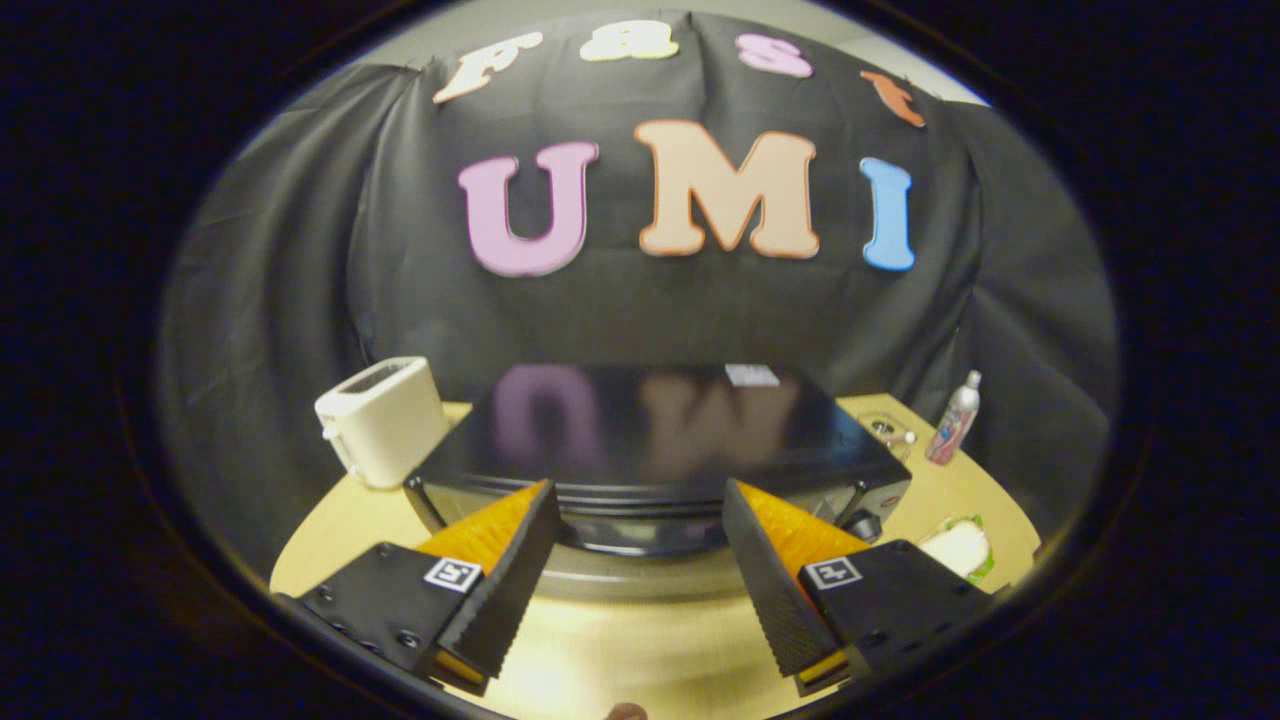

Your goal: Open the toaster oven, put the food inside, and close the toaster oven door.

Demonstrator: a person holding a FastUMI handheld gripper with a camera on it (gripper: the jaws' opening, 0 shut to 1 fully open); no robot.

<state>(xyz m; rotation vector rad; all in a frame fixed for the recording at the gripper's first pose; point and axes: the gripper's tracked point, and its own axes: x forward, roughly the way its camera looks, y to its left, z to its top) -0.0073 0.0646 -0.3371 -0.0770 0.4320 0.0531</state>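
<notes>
Spread wide and holding nothing, gripper (640, 520) poised just before the black toaster oven (655, 440) on a wooden table (640, 650), door closed; food (958, 547) well off beside the right finger; white toaster (383, 420) behind left.

Dead ahead of your gripper (640, 500), the toaster oven (655, 440) fills the centre of the frame and blocks the way just beyond the spread fingers, nothing between them. At middle left the white toaster (382, 420) stands close beside it. At lower right the food (958, 547) lies near the oven, with a bottle (955, 418) above it. The bare table (640, 650) at bottom centre leaves you room.
</notes>
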